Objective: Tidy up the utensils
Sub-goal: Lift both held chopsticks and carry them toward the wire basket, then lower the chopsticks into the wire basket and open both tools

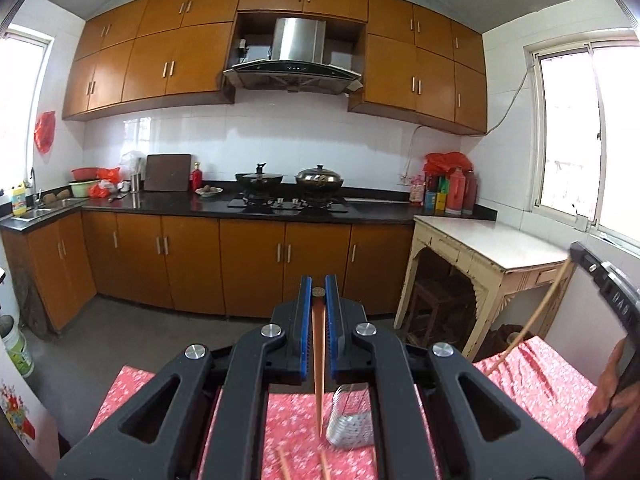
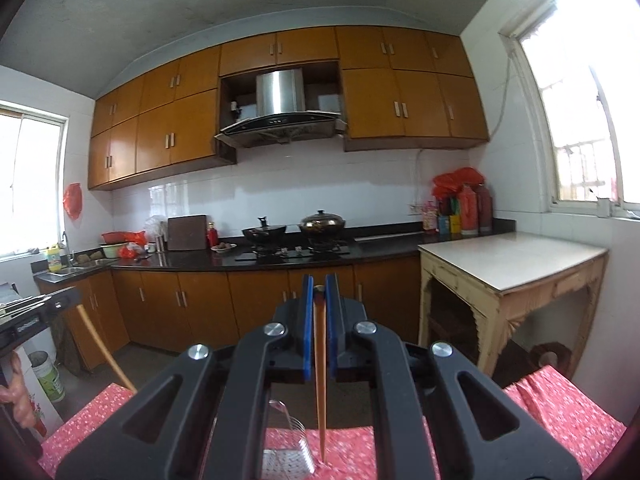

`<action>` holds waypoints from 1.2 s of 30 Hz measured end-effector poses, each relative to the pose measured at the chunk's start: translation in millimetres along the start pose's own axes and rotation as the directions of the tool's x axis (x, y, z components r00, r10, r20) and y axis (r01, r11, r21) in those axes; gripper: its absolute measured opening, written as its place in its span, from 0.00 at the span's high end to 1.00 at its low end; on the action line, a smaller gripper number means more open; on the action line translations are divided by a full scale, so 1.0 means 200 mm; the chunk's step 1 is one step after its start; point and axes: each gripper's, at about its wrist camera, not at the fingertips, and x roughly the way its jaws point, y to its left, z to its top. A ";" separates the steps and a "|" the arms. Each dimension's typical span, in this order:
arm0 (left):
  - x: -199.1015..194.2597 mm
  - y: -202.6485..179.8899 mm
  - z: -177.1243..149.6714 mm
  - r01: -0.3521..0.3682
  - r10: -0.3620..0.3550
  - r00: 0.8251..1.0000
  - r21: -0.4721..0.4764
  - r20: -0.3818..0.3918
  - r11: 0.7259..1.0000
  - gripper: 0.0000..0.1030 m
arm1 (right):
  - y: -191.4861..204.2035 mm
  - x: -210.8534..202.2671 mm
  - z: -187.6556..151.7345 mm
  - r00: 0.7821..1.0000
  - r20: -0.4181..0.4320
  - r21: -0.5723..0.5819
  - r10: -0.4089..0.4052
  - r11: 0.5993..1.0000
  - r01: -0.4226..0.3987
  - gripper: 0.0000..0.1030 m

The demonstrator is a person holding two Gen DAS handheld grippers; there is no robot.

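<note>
Chopsticks are clamped in both grippers. In the left wrist view, the left gripper (image 1: 319,292) has its blue-padded black jaws closed on a slim, tapering wooden chopstick (image 1: 318,364), whose point hangs toward six o'clock over a red floral tablecloth (image 1: 540,380). Just to the right of the tip, at five o'clock, stands a shiny perforated metal utensil holder (image 1: 350,420), cylindrical; its contents cannot be made out. Two more chopstick ends (image 1: 304,466) blur at the bottom edge. At three o'clock a hand (image 1: 612,380) carries the other black gripper, from which a pale chopstick (image 1: 536,312) curves down.

In the right wrist view, the right gripper (image 2: 319,290) is likewise closed on a reddish-brown chopstick (image 2: 320,380), its tip at six o'clock beside the same metal holder (image 2: 286,444), here just left of it.

Farther off, at three o'clock, stands a worn cream-painted table (image 2: 508,264) with a smooth pale top. Beyond, at twelve o'clock, glossy orange-brown cabinets (image 2: 256,300) carry a black counter (image 2: 380,246) with two lidded woks (image 2: 292,228) on a stove, under a steel hood (image 2: 280,96).
</note>
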 end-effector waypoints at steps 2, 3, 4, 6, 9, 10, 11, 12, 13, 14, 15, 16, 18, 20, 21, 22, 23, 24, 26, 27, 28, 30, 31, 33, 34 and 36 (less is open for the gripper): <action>0.03 -0.03 0.04 -0.001 0.001 1.000 0.009 0.013 1.000 0.93 | 0.04 0.05 0.03 1.000 0.005 -0.001 0.017 1.000 -0.017 0.93; 0.05 -0.05 0.06 -0.005 0.005 1.000 0.012 0.016 1.000 0.93 | 0.06 0.06 0.04 1.000 0.007 -0.001 0.022 1.000 -0.022 0.93; 0.08 -0.07 0.08 -0.008 0.008 1.000 0.012 0.014 1.000 0.93 | 0.08 0.09 0.04 1.000 0.007 0.004 0.029 1.000 -0.030 0.93; 0.11 -0.08 0.09 -0.010 0.010 1.000 0.003 0.014 1.000 0.93 | 0.10 0.15 0.06 0.999 0.001 0.016 0.046 0.999 -0.046 0.93; 0.18 -0.09 0.10 0.007 -0.008 1.000 -0.029 -0.003 1.000 0.93 | 0.12 0.24 0.06 0.997 -0.022 0.038 0.077 0.996 -0.076 0.93; 0.20 -0.10 0.10 0.012 -0.013 1.000 -0.032 -0.011 0.999 0.93 | 0.14 0.27 0.05 0.996 -0.033 0.040 0.084 0.996 -0.083 0.93; 0.22 -0.11 0.10 0.014 -0.014 1.000 -0.024 -0.011 1.000 0.93 | 0.15 0.30 0.05 0.995 -0.039 0.041 0.091 0.995 -0.090 0.93; 0.23 -0.12 0.09 0.012 -0.012 1.000 -0.018 -0.012 1.000 0.93 | 0.16 0.32 0.05 0.995 -0.041 0.040 0.095 0.995 -0.094 0.93; 0.25 -0.13 0.08 0.015 -0.015 1.000 -0.017 -0.017 1.000 0.93 | 0.17 0.34 0.04 0.994 -0.046 0.037 0.098 0.995 -0.096 0.93; 0.27 -0.13 0.06 0.019 -0.020 0.999 -0.025 -0.025 1.000 0.93 | 0.18 0.37 0.03 0.994 -0.051 0.034 0.096 0.995 -0.094 0.93; 0.28 -0.13 0.05 0.021 -0.023 0.999 -0.033 -0.035 0.999 0.93 | 0.19 0.39 0.01 0.994 -0.058 0.031 0.095 0.995 -0.093 0.93; 0.30 -0.13 0.04 0.022 -0.024 0.999 -0.040 -0.043 0.999 0.93 | 0.19 0.41 -0.01 0.993 -0.069 0.031 0.097 0.995 -0.095 0.93; 0.34 -0.14 0.00 0.025 -0.027 0.998 -0.042 -0.058 0.999 0.93 | 0.20 0.46 -0.06 0.991 -0.092 0.026 0.094 0.995 -0.092 0.93; 0.38 -0.13 -0.04 0.029 -0.032 0.997 -0.044 -0.076 0.999 0.93 | 0.21 0.52 -0.11 0.989 -0.113 0.024 0.095 0.995 -0.093 0.93; 0.41 -0.13 -0.07 0.029 -0.033 0.995 -0.048 -0.089 0.998 0.93 | 0.21 0.55 -0.14 0.987 -0.130 0.024 0.092 0.996 -0.089 0.93; 0.44 -0.14 -0.09 0.026 -0.031 0.995 -0.047 -0.098 0.999 0.93 | 0.20 0.58 -0.17 0.985 -0.146 0.028 0.090 0.996 -0.087 0.93; 0.46 -0.14 -0.11 0.024 -0.029 0.994 -0.045 -0.108 0.999 0.93 | 0.19 0.61 -0.20 0.983 -0.158 0.032 0.092 0.996 -0.088 0.93; 0.49 -0.14 -0.14 0.021 -0.025 0.992 -0.039 -0.122 0.999 0.93 | 0.18 0.65 -0.24 0.979 -0.179 0.040 0.094 0.995 -0.088 0.93; 0.53 -0.14 -0.16 0.017 -0.022 0.989 -0.038 -0.144 0.999 0.93 | 0.17 0.70 -0.29 0.973 -0.210 0.049 0.096 0.995 -0.088 0.93; 0.56 -0.13 -0.19 0.015 -0.021 0.987 -0.042 -0.158 0.999 0.93 | 0.16 0.73 -0.31 0.969 -0.226 0.056 0.099 0.994 -0.088 0.93; 0.58 -0.13 -0.20 0.014 -0.021 0.985 -0.046 -0.170 0.999 0.93 | 0.16 0.75 -0.34 0.965 -0.240 0.063 0.104 0.994 -0.091 0.93; 0.61 -0.12 -0.22 0.008 -0.018 0.982 -0.052 -0.188 0.999 0.93 | 0.14 0.80 -0.37 0.958 -0.265 0.075 0.107 0.993 -0.090 0.93; 0.62 -0.11 -0.22 0.007 -0.017 0.981 -0.054 -0.195 0.999 0.93 | 0.13 0.81 -0.38 0.957 -0.272 0.076 0.106 0.993 -0.088 0.93; 0.64 -0.11 -0.23 0.002 -0.014 0.978 -0.055 -0.210 0.998 0.93 | 0.12 0.83 -0.42 0.953 -0.285 0.077 0.098 0.994 -0.080 0.93; 0.65 -0.11 -0.23 -0.002 -0.010 0.976 -0.055 -0.216 0.998 0.93 | 0.11 0.85 -0.43 0.951 -0.293 0.081 0.097 0.994 -0.076 0.92; 0.67 -0.10 -0.24 -0.009 -0.004 0.973 -0.057 -0.231 0.998 0.93 | 0.09 0.86 -0.45 0.949 -0.302 0.081 0.086 0.995 -0.065 0.91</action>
